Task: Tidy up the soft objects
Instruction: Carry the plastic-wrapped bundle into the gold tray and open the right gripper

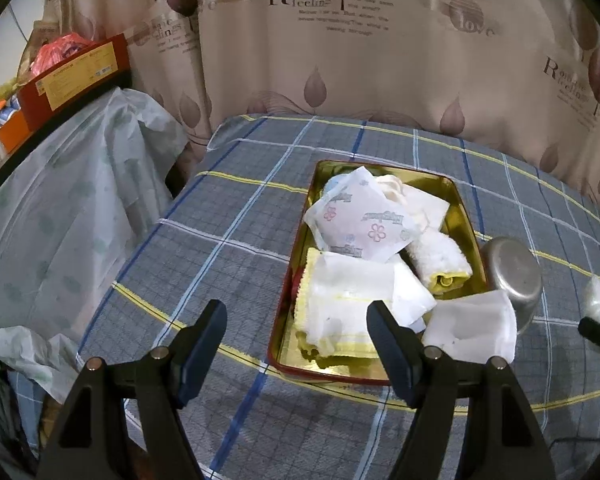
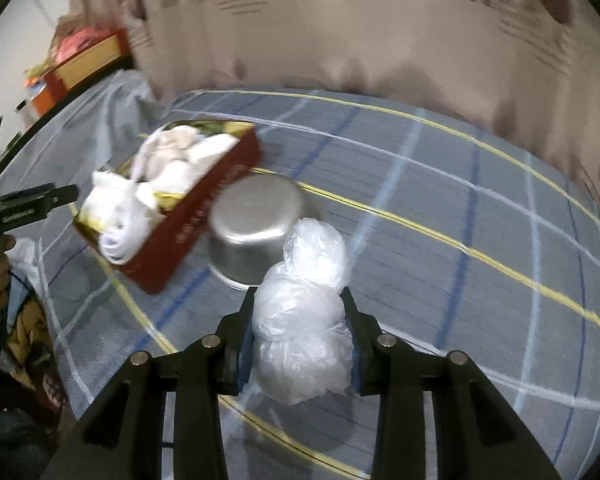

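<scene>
While clamped: plastic bag, right gripper.

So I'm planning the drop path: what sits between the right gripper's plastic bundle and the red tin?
In the right wrist view, an upturned metal bowl stands between the crumpled plastic bag, held in the right gripper, and the red tin.

Black fingers, blue pads (silver pivot screws).

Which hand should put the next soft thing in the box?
Probably the right. Its tool is already shut on the plastic bag, near the red tin. The left tool is open and empty.
</scene>
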Demonstrator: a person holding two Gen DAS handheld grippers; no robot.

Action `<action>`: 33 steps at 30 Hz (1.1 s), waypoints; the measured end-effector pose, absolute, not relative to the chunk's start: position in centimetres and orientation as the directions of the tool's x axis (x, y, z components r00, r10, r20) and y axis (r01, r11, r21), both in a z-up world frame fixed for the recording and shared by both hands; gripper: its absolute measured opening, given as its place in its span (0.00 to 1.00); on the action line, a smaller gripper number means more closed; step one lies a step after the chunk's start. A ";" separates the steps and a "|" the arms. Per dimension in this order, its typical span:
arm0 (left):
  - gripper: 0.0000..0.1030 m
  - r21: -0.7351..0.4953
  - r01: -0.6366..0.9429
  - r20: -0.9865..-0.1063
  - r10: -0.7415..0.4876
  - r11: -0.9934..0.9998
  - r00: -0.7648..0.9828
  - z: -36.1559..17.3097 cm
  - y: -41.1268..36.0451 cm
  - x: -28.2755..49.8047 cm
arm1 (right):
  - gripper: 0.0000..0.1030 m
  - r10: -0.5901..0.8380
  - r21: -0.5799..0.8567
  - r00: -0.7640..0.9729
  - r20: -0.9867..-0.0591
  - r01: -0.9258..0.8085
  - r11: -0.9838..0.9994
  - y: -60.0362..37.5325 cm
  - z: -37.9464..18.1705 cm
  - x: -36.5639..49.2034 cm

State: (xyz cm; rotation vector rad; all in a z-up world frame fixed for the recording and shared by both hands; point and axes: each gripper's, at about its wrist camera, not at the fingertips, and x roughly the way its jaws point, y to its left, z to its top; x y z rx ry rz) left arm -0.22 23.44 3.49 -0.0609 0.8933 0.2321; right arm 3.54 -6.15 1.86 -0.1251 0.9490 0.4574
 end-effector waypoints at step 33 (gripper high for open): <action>0.72 0.003 -0.347 -0.800 0.211 0.938 0.562 4.0 27.0 -0.9 | 0.33 0.494 0.090 0.405 -0.769 -0.697 0.712 11.4 5.0 3.6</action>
